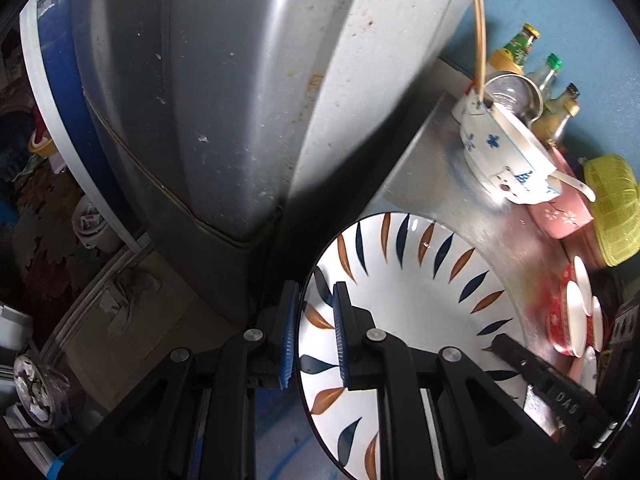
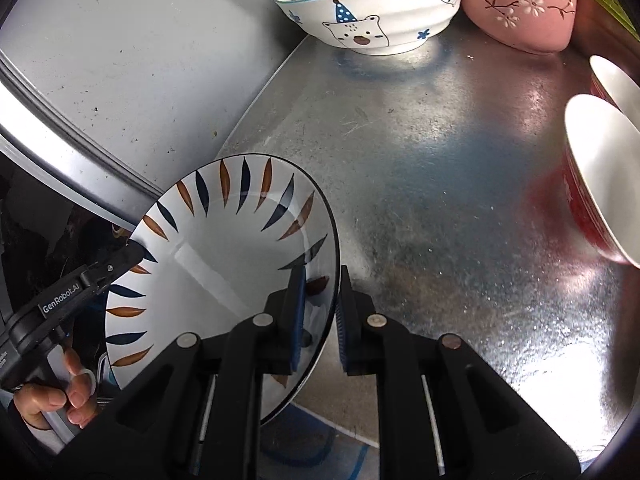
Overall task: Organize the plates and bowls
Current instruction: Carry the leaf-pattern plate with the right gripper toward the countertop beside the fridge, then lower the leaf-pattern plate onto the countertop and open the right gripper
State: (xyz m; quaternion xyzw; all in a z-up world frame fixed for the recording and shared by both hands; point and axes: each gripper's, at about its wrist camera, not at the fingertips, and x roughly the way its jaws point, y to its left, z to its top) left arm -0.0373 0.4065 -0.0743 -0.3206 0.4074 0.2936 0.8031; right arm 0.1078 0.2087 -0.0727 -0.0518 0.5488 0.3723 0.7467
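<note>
A white plate with blue and brown leaf marks [image 1: 408,312] [image 2: 236,256] is held off the front left edge of the steel counter [image 2: 420,168]. My left gripper [image 1: 315,332] straddles its left rim, jaws closed on it. My right gripper [image 2: 322,312] straddles its right rim, jaws closed on it. The left gripper's tip [image 2: 120,260] shows at the plate's far rim in the right wrist view. A bear-print bowl [image 2: 372,16] [image 1: 508,164] holds a smaller bowl, chopsticks [image 1: 480,44] and a spoon. A pink bowl [image 2: 524,12] sits beside it. Red-and-white bowls [image 2: 600,184] [image 1: 572,316] lie tilted at right.
A large grey appliance side [image 1: 224,92] rises left of the counter. Bottles [image 1: 548,76] and a steel pot [image 1: 516,92] stand at the back by the blue wall. A yellow basket [image 1: 612,208] sits at right. The floor with clutter [image 1: 48,240] lies below left.
</note>
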